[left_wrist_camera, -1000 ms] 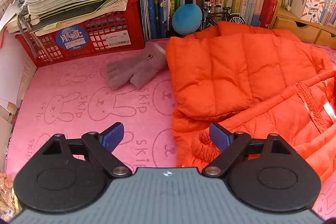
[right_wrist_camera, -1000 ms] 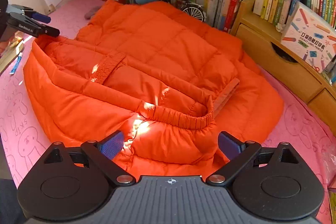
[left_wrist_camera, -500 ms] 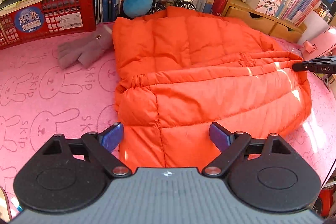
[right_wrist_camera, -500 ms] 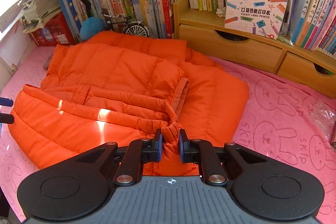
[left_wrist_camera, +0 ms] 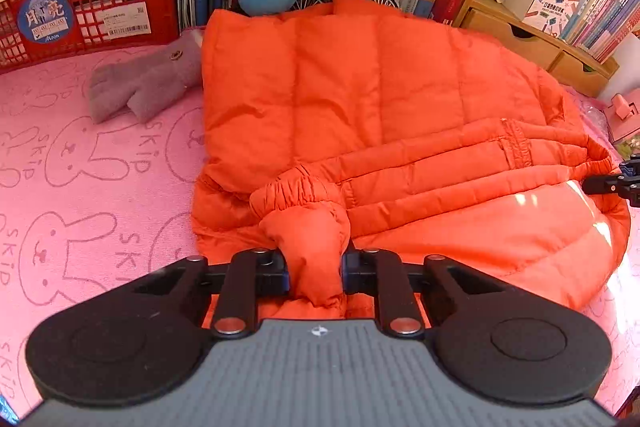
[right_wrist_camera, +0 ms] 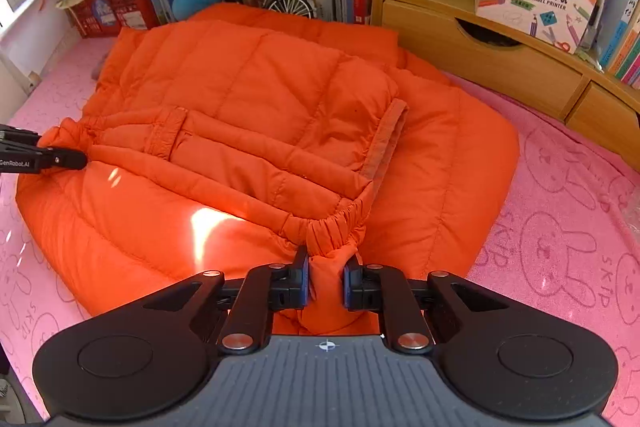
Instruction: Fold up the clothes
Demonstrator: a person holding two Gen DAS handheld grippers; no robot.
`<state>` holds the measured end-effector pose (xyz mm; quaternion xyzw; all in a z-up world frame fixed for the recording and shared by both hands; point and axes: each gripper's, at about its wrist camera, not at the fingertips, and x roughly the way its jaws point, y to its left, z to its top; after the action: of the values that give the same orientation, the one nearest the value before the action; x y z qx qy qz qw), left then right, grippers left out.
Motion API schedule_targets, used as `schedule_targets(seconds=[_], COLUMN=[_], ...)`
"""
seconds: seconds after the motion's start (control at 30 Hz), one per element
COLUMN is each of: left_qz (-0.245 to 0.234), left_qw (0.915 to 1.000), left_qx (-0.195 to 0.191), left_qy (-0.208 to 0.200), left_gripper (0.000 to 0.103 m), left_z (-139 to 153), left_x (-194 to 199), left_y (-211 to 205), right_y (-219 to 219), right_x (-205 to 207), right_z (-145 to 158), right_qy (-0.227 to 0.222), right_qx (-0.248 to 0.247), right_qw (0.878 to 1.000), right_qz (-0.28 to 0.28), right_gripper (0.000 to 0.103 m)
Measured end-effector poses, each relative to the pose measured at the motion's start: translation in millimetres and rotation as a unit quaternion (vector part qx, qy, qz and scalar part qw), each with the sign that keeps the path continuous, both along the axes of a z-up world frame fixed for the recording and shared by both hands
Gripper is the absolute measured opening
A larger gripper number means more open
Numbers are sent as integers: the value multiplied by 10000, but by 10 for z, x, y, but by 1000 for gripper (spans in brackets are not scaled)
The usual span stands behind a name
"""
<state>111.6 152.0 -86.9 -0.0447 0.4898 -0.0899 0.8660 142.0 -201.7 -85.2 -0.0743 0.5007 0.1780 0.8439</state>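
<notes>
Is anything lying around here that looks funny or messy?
One grey knitted glove lies alone on the pink bunny-print cloth, partly tucked under the puffy orange jacket being folded. No second glove shows. Nothing looks spilled or torn.

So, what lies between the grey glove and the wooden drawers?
The orange jacket lies there, spread on the pink mat, as the left wrist view shows.

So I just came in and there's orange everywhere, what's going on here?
A person is folding an orange puffer jacket on a pink bunny-print mat, with a handheld gripper in each hand. The left gripper is closing on a bunched corner of the jacket's near edge, fabric between its jaws. The right gripper is shut on the elastic hem at the other end. No fold is made yet.
</notes>
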Motion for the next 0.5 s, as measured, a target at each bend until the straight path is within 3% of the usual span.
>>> schedule_targets(seconds=[0.17,0.3,0.4,0.5], left_qz=[172,31,-29,-40], left_qw=[9959,9862,9833,9834], left_qx=[-286,-194,82,449], left_qy=[-840,-1647,-1817,-1755], left_gripper=[15,16,16,17], left_z=[665,1008,924,680], left_x=[-167,292,756,1174], left_y=[30,-70,-180,-311], right_y=[-191,-326,-346,-302], right_x=[-236,-24,319,654], right_z=[640,1004,986,722], right_qy=[-794,-1468,-1810,-1868], right_qx=[362,556,459,189], right_qw=[9958,9858,9796,9783], right_qz=[-293,-603,-746,-873], right_gripper=[14,14,14,14])
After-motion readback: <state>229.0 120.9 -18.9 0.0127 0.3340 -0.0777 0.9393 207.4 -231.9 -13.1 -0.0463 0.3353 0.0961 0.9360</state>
